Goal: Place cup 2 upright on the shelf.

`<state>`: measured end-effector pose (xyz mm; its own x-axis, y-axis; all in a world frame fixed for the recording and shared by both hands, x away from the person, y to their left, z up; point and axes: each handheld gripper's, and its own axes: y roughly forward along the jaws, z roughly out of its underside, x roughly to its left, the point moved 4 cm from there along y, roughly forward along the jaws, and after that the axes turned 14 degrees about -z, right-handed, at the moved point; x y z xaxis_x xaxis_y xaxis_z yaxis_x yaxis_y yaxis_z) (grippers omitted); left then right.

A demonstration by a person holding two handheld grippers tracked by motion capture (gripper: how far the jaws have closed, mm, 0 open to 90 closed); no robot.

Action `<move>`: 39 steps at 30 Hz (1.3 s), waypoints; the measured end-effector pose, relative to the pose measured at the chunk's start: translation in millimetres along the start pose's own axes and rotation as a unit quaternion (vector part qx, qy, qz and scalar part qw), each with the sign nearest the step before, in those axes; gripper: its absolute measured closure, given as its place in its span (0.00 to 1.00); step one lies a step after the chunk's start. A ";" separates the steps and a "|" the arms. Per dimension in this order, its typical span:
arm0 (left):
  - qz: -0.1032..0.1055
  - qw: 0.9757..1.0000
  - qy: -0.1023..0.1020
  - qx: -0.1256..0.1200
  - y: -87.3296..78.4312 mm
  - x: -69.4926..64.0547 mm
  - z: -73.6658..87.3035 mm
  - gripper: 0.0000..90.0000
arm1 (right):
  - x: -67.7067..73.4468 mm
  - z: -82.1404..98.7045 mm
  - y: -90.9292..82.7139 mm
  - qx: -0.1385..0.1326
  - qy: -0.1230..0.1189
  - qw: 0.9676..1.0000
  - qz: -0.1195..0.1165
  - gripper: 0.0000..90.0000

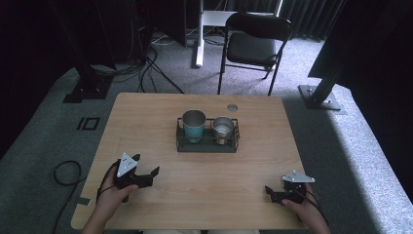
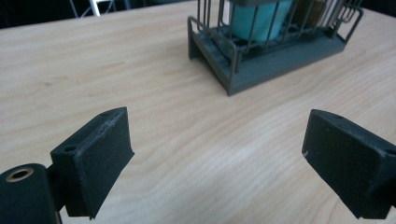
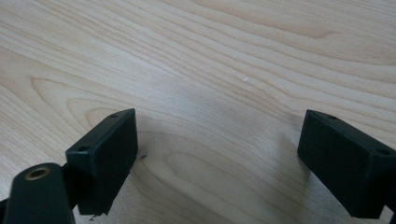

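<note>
- The dark wire rack (image 1: 207, 143) lies lengthwise left to right, holding an upright teal metal cup (image 1: 194, 125) and an upright steel cup (image 1: 223, 128).
- The left gripper (image 1: 147, 168) angles toward the rack, jaws spread, empty.
- The right gripper (image 1: 271, 192) rests low, jaws spread, empty.

Grey carpet floor (image 1: 44, 131), black folding chair (image 1: 253, 46), dark curtains (image 1: 311, 14).

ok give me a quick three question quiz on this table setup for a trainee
1. True or false: the teal cup stands inside the wire rack.
2. Which cup sits on the rack's right side in the high view? A) the teal cup B) the steel cup C) neither
3. Fill in: the left gripper and the right gripper both have jaws that are ____, with bare table between them.

Key
1. True.
2. B.
3. Open; neither gripper holds anything, and both are apart from the rack.
</note>
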<state>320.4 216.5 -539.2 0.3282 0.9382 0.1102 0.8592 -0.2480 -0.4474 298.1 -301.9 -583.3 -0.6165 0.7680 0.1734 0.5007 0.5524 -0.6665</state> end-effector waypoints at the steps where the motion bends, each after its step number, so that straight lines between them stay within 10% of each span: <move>1: -0.001 1.000 0.000 0.001 -0.3 0.3 1.4 0.10 | 0.0 0.0 0.0 0.000 0.000 1.000 0.000 0.13; 25: -0.064 0.995 -0.021 0.069 -19.4 41.4 39.6 0.10 | 0.0 0.0 0.0 0.000 0.000 1.000 0.000 0.13; 39: -0.108 0.987 -0.053 0.108 -29.7 59.4 53.0 0.10 | 0.0 0.0 0.0 0.000 0.000 1.000 0.000 0.13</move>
<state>293.5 292.4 -566.4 0.0933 0.9863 0.1361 0.7975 0.0078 -0.6033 298.1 -301.8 -583.3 -0.6165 0.7680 0.1735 0.5008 0.5525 -0.6662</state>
